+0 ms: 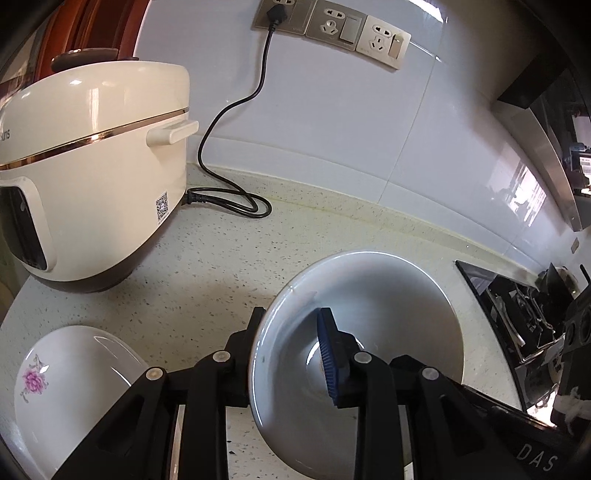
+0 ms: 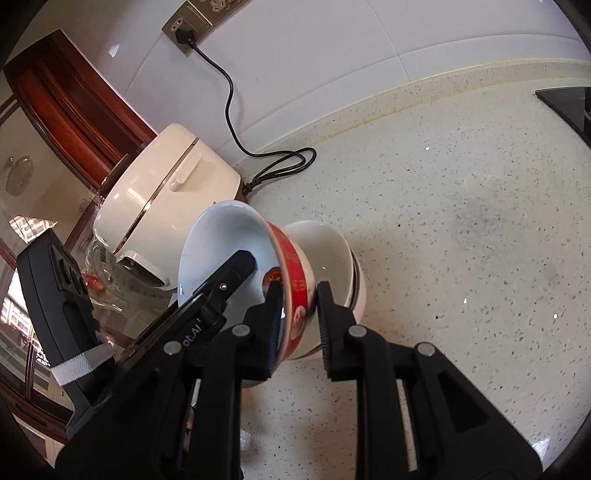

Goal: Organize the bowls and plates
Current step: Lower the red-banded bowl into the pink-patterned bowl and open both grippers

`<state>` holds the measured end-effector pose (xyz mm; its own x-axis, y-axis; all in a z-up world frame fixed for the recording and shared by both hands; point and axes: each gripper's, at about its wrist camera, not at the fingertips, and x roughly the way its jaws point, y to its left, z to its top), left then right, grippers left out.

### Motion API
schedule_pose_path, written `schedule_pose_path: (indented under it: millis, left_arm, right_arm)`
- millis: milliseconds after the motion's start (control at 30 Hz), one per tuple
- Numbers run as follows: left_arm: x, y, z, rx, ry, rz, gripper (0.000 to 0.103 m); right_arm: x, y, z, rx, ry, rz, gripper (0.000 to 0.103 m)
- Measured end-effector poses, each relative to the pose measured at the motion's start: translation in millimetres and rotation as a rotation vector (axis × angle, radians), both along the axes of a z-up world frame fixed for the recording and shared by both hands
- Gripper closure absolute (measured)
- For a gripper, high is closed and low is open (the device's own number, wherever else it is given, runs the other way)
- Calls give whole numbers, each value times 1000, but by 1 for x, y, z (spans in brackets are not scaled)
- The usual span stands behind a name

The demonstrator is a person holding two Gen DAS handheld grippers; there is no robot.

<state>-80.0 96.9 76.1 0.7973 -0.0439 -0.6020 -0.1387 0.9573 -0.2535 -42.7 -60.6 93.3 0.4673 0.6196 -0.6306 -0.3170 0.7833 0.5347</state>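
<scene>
- Left wrist view: the left gripper (image 1: 291, 343) clamps the rim of a tilted, glossy white ceramic bowl (image 1: 369, 332); one black finger sits outside the wall, while the blue-ribbed pad (image 1: 327, 354) presses the inside.
- The bowl hangs above the pale speckled stone countertop (image 1: 229, 258), its opening turned toward the camera.
- Low to the left of the gripper, a white ceramic bowl with a pink flower print (image 1: 62, 387) rests on the counter, partly hidden by the gripper's black body.
- Ahead and to the left stands a cream rice cooker with a gold band (image 1: 92, 166); its black power cord (image 1: 236, 110) loops across the counter and climbs to a wall socket plate (image 1: 332, 29).
- Far right, a black glass stovetop (image 1: 517, 321) borders the counter.
- Right wrist view: the right gripper (image 2: 299, 317) grips the wall of a tilted red-banded white bowl (image 2: 291, 269), one finger inside and one outside.
- That bowl touches, or nearly touches, a stack of plain white bowls (image 2: 332, 258) standing on the counter just ahead of the fingertips.
- The left gripper's black finger reaches into the red-banded bowl from the left, so both tools meet at it.
- Beyond it, left of the fingers, sits the cooker, with a clear glass container (image 2: 107, 280) beside it.
</scene>
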Motion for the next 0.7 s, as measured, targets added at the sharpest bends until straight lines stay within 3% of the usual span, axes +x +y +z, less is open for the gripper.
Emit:
schedule_pose_path:
  millis: [167, 267, 533, 667, 700]
  left_arm:
    - [3, 1, -3, 31, 10, 13, 75]
    - [4, 3, -5, 32, 15, 10, 75]
    - [3, 4, -5, 39, 17, 7, 74]
    - [2, 8, -5, 12, 26, 14, 65]
    - [2, 9, -6, -1, 27, 14, 52]
  right_arm:
    - [0, 2, -1, -2, 2, -1, 73]
    - [-3, 1, 1, -21, -20, -12, 61]
    - [-6, -3, 9, -19, -53, -9, 60]
    - [-6, -9, 7, -7, -50, -11, 58]
    - [-6, -10, 5, 1, -46, -14, 52]
